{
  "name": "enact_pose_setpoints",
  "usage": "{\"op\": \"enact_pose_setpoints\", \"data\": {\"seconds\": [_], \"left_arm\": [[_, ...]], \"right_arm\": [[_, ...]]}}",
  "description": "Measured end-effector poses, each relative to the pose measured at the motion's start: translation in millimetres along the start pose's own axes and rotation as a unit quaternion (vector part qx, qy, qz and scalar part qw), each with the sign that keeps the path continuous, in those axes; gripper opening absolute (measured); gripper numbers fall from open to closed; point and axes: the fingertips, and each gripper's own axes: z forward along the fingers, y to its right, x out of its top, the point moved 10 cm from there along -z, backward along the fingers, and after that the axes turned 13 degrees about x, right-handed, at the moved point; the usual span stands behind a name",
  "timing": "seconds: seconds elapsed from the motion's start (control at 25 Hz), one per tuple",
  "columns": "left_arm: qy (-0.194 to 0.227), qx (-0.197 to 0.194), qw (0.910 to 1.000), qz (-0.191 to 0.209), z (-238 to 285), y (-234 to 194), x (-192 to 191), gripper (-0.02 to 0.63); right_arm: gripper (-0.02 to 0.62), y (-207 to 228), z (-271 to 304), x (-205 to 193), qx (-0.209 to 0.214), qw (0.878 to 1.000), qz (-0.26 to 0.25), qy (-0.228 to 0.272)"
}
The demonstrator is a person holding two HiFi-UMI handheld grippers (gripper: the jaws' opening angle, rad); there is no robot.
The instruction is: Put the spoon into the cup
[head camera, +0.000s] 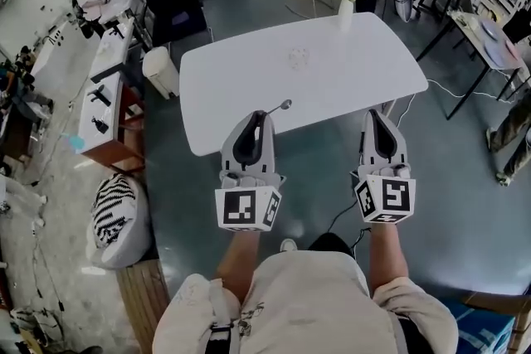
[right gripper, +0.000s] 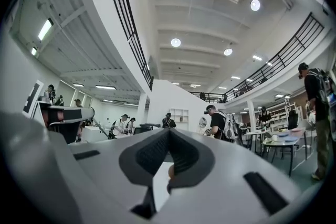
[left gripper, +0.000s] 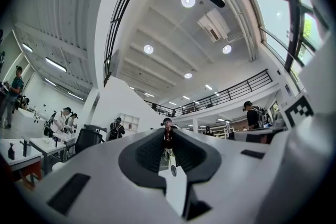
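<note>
Spoon (head camera: 280, 107) clamped in left gripper (head camera: 264, 113), clear cup (head camera: 299, 57) well ahead of its tips.
Handle pinched, bowl jutting past the jaws. Right gripper (head camera: 372, 113) clenched, empty. Spoon is probably light, stiff and slick; grip mid-handle to stop it pivoting.

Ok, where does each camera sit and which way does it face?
Head view: on the person's head, steeply down onto the white table; shows forearms, left gripper, right gripper.
Left gripper view: on that gripper, angled up at the ceiling; jaws closed on the spoon.
Right gripper view: likewise angled up; jaws shut, empty.
Both gripper views share that ceiling.
</note>
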Motion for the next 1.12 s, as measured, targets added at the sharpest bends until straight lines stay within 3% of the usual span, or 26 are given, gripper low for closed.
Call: {"op": "enact_pose_setpoints", "data": {"seconds": [0.24, 0.48, 1.12], "left_arm": [[-0.005, 0.004, 1.0, -0.006, 12.1, -18.7, -8.1, 0.043], [-0.017, 0.005, 0.9998, -0.003, 44.6, -10.7, -24.2, 0.043], [-0.055, 0.044, 0.9975, 0.011, 183.5, 29.6, -77.4, 0.043]], "right_arm": [[-0.012, -5.8, 16.1, -8.4, -0.001, 1.0, 0.002, -0.011], [-0.012, 20.2, 41.2, -25.5, -0.002, 1.0, 0.018, -0.017], [-0.012, 147.0, 146.8, -80.0, 0.021, 0.997, 0.067, -0.036]]}}
